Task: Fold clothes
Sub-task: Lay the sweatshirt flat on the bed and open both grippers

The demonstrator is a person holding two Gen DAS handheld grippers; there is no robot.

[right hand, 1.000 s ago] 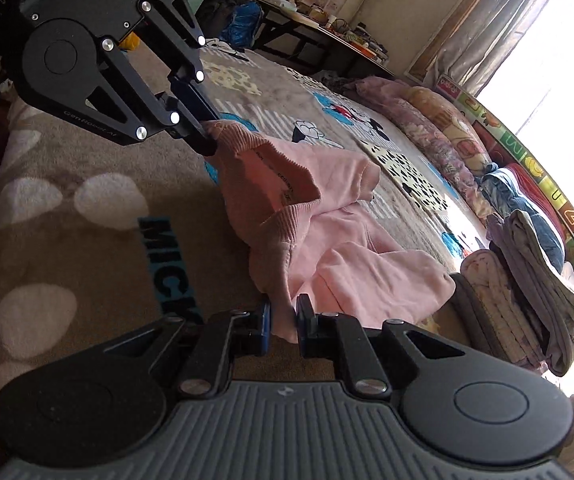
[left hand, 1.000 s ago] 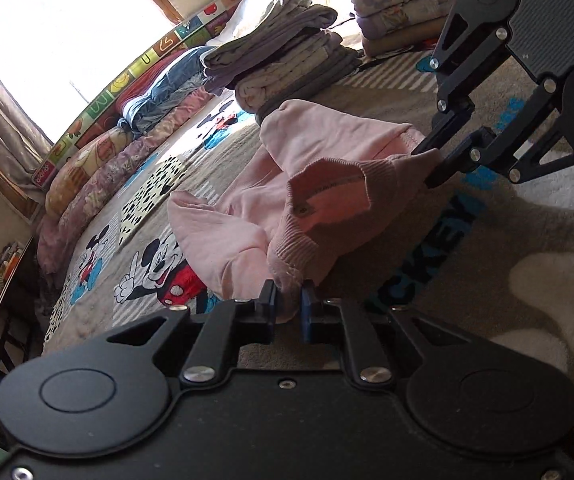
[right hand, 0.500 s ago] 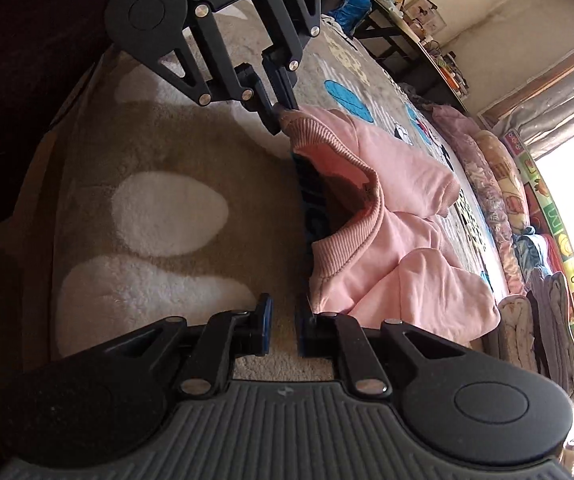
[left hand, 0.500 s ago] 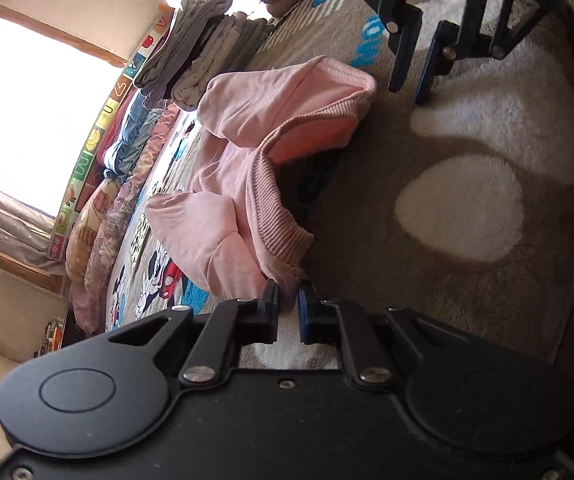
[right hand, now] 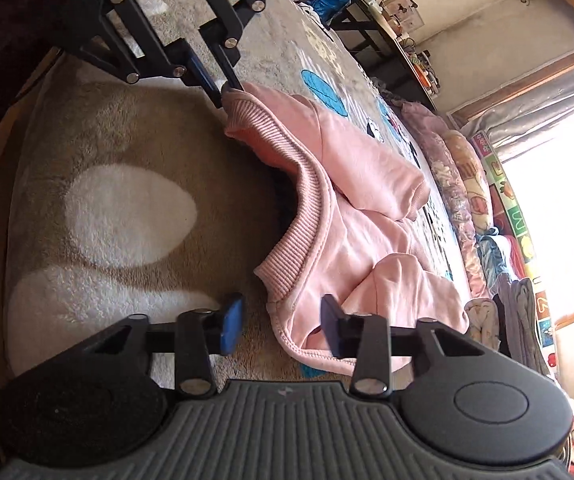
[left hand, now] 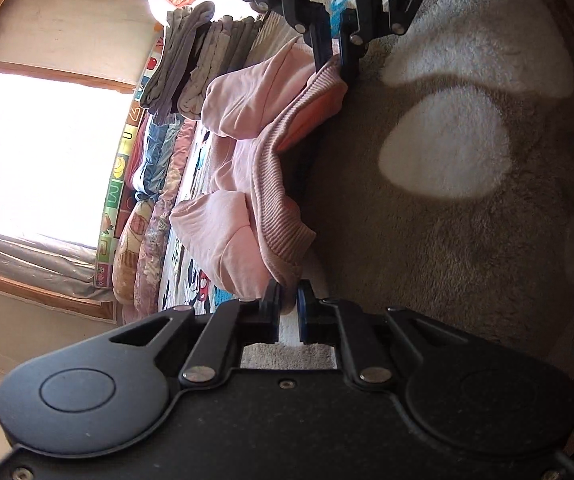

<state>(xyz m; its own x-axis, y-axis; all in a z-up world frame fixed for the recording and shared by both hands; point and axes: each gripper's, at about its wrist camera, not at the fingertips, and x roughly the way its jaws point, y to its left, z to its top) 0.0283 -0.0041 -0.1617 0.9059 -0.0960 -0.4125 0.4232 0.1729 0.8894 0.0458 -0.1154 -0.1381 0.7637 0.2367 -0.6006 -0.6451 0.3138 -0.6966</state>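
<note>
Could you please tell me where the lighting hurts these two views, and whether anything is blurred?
Left wrist: the window is blown out white and the tongs body is in shadow. Right wrist: the window glares at the right edge. The sweater is sharp in both; fisheye bends the edges.

The left gripper (left hand: 287,304) is matte black, with round raised discs on flat linkage arms, silver pivot screws and blue-faced jaws. The right gripper (right hand: 281,322) has a grey ribbed body, black linkages and blue pads (right hand: 231,326).

letters "U", "M" on alphabet mat (left hand: 115,184)
</note>
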